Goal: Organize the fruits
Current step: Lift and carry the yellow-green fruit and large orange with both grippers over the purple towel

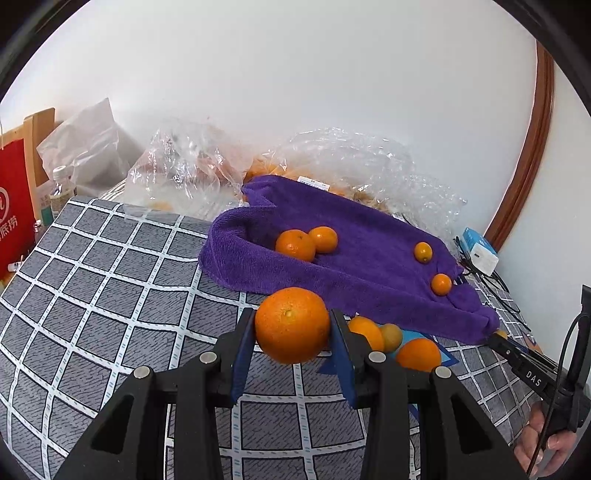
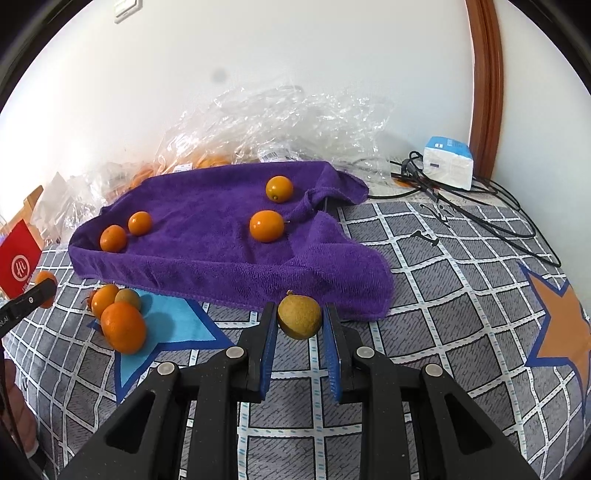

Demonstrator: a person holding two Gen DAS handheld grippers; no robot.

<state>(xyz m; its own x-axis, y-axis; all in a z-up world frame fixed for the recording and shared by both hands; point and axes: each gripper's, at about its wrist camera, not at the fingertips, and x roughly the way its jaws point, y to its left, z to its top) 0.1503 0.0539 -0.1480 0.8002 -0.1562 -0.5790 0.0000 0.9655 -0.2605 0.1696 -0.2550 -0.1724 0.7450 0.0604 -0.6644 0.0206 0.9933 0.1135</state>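
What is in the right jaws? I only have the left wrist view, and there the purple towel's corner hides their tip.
Observer: A small yellow-green fruit, pinched between the blue pads of the right gripper.
Operator: What is printed on the bed cover further right?
Observer: An orange star with a blue outline, at the picture's right edge.
Operator: Anything mounted on the wall?
Observer: Yes, a white plate high up on the left, possibly a switch.
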